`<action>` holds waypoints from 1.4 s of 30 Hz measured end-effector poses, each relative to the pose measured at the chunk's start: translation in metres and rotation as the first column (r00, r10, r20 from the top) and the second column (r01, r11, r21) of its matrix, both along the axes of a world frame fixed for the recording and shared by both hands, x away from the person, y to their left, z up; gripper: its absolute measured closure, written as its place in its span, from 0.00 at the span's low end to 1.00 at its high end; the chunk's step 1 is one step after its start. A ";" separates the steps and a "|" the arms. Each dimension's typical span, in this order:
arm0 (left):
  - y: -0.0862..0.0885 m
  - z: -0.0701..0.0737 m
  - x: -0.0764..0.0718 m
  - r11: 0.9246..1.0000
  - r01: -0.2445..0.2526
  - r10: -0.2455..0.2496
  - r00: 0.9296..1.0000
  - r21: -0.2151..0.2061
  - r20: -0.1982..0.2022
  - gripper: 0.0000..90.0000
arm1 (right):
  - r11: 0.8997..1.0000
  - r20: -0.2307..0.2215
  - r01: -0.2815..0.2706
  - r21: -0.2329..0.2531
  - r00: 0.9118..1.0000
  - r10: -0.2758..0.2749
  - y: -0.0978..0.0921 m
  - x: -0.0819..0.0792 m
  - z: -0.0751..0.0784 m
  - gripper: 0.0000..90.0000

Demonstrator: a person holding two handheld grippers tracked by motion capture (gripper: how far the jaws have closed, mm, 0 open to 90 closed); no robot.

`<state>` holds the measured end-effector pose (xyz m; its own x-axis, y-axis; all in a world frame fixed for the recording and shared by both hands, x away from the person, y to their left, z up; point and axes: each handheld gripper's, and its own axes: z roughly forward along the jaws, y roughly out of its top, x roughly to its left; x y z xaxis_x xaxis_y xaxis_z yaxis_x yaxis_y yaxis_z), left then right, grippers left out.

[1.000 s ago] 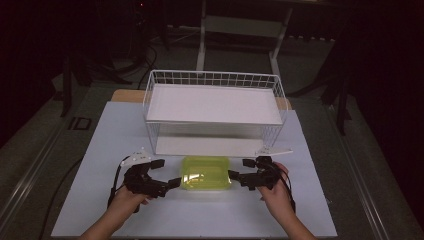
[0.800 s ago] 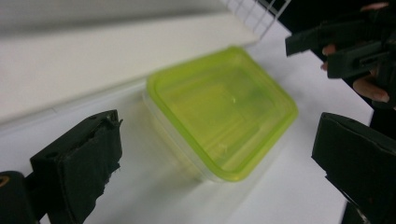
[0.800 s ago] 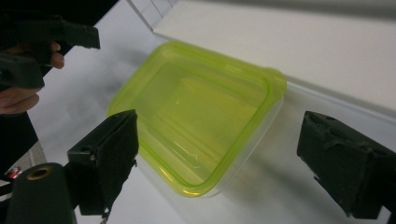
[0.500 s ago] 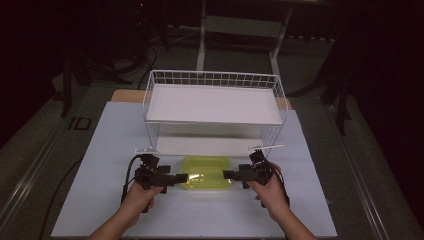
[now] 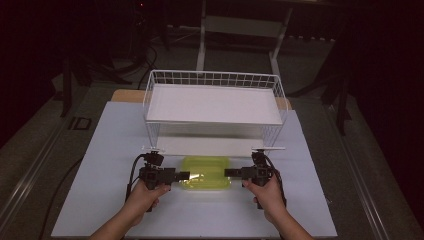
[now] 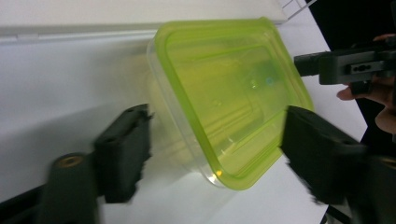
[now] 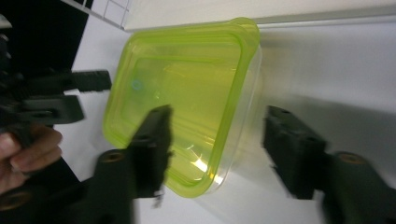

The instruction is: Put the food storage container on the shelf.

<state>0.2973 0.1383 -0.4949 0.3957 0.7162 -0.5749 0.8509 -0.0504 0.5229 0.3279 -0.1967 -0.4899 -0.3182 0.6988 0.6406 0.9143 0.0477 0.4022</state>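
Straddling the green-lidded container (image 5: 205, 172) from its two short ends, my left hand-held gripper (image 5: 184, 175) and right hand-held gripper (image 5: 230, 173) both have jaws spread wide and released around its corners. It sits on the bench (image 5: 100, 150) between them, just before the wire basket (image 5: 215, 107).

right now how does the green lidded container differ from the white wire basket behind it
The container is low, see-through plastic under a yellow-green lid; the wire basket is a taller open white grid with a white board inside. The container sits at the near edge between the left gripper and right gripper, both with jaws open at its ends; the basket stands farther back, untouched. Both are rectangular and rest on the white table.
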 end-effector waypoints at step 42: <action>-0.015 0.008 0.002 0.999 -0.043 0.044 0.998 0.021 -0.052 0.89 | 0.993 0.051 0.077 -0.087 0.996 -0.072 0.008 -0.006 0.006 0.87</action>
